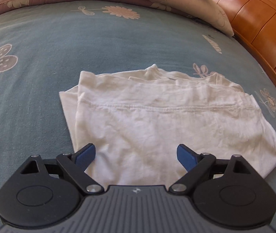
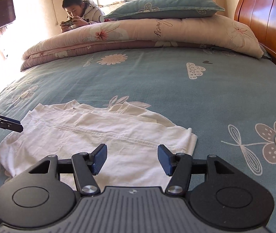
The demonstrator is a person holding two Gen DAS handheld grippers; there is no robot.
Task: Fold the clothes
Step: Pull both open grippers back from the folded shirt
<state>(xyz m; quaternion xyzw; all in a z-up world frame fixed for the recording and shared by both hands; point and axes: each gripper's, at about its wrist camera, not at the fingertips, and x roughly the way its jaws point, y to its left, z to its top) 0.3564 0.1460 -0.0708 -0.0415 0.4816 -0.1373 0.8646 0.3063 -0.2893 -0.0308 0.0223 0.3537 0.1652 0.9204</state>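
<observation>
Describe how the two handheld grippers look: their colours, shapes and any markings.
Both the left gripper and the right gripper share one design: black angular linkage arms with silver pivot bolts, round black discs at each side, a grey ribbed body bearing a small emblem, and blue textured pads.

— What is cut off?
— In the right wrist view the left gripper (image 2: pixel 11 126) enters at the left edge, most of it out of frame.
— And the white garment (image 1: pixel 157 126)?
— Its near edge is hidden behind the gripper bodies.
</observation>
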